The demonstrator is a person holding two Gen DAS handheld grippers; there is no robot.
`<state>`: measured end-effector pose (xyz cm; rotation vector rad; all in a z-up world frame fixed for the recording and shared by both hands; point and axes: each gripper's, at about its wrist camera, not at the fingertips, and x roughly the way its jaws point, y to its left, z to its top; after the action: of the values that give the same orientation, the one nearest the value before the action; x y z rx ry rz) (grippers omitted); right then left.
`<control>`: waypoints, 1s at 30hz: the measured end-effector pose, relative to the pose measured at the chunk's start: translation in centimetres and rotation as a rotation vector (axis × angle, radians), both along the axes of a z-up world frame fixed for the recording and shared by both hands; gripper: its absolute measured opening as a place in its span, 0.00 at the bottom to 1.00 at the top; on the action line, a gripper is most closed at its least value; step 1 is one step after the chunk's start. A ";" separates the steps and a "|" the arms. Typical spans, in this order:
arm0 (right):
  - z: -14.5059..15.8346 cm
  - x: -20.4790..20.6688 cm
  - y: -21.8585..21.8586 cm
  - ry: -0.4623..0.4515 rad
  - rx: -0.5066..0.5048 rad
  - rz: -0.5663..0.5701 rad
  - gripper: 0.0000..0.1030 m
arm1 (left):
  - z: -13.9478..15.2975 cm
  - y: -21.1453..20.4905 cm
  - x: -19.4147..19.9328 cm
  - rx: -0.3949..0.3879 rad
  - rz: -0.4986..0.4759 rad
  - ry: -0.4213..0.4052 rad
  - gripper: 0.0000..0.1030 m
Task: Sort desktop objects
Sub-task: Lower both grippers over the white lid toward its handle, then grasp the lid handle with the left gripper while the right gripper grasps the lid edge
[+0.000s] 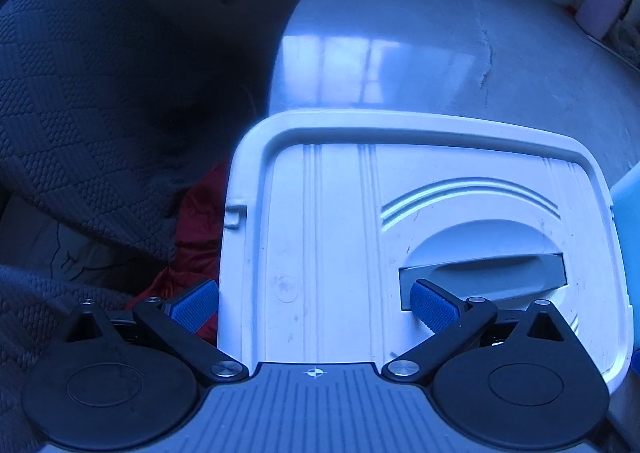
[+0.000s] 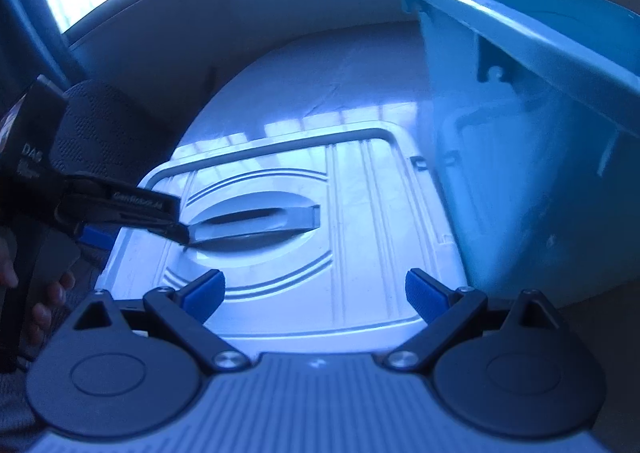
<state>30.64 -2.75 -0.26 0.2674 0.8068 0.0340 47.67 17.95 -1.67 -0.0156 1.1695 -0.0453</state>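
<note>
The lid point(image 1: 400, 237) lies flat at frame centre, its handle point(image 1: 484, 273) running left to right. The left gripper point(image 1: 316, 305), spread wide and empty, is nearer, one pad seemingly at the handle's left end. The right gripper point(image 2: 316, 293) hangs open, empty.

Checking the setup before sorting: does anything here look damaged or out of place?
The white lid lies flat on the table beside the blue bin instead of on it. The tabletop also shows a dark crack-like line.

The blue bin point(image 2: 532, 141) is running off the right edge; the left gripper point(image 2: 132, 221) is hiding the lid's point(image 2: 360, 221) handle end.
</note>
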 end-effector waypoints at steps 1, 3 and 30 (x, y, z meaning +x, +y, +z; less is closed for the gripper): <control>0.1 -0.1 0.0 -0.003 0.013 -0.021 0.94 | -0.2 0.3 0.2 -0.021 -0.002 0.007 1.00; 0.1 -0.5 0.3 -0.001 0.021 -0.048 0.94 | -0.6 1.2 0.6 -0.072 0.018 0.037 1.00; 2.3 4.0 2.9 0.032 -0.036 0.035 0.98 | -2.4 12.1 -1.0 -0.089 -0.028 0.094 0.98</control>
<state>34.64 0.14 2.07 0.2199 0.8433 0.0485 46.62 30.09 -4.06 -0.0808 1.2611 -0.1224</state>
